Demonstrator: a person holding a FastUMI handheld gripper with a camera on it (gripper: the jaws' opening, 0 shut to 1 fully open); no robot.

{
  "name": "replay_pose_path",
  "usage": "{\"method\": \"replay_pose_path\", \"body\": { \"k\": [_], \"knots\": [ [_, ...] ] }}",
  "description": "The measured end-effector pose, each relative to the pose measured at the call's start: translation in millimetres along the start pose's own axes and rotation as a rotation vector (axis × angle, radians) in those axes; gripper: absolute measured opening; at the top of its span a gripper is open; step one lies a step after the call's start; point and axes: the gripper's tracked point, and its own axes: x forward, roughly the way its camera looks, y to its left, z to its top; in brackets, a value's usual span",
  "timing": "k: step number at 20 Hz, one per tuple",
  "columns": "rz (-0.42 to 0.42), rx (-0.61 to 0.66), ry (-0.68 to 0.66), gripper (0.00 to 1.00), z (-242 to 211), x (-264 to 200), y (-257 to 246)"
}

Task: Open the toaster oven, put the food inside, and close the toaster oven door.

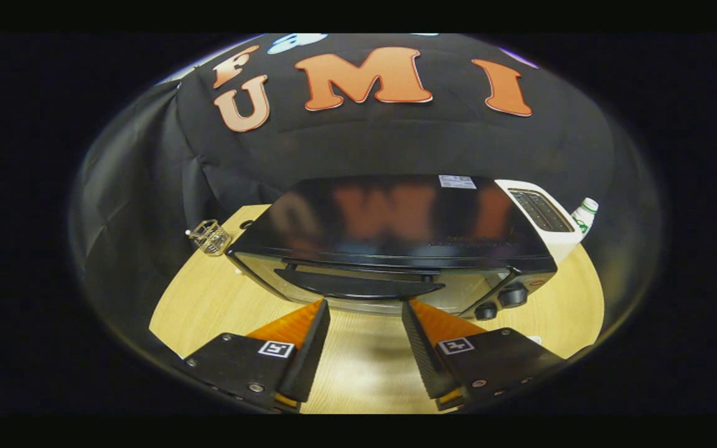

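A black toaster oven with a glossy top stands on the wooden table, its door shut. A dark curved door handle runs across the top of the glass front. Two round knobs sit at the oven's right end. My gripper is open, its fingertips just below the handle and close to the door front, with nothing between them. No food is visible.
A white slot toaster stands right of the oven, with a white bottle with a green label behind it. A small wire rack lies on the table left of the oven. Black cloth walls the booth behind.
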Motion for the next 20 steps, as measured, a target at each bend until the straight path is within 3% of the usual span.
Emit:
{"method": "replay_pose_path", "body": {
  "k": [8,13,20],
  "knots": [
    [-0.003,-0.005,-0.072,0.90,15.2,-36.6,-10.4],
    [0.013,-0.024,-0.248,0.98,63.2,-89.4,-13.2],
    [0.014,-0.060,-0.544,0.98,145.6,-179.5,-22.8]
  ]
}}
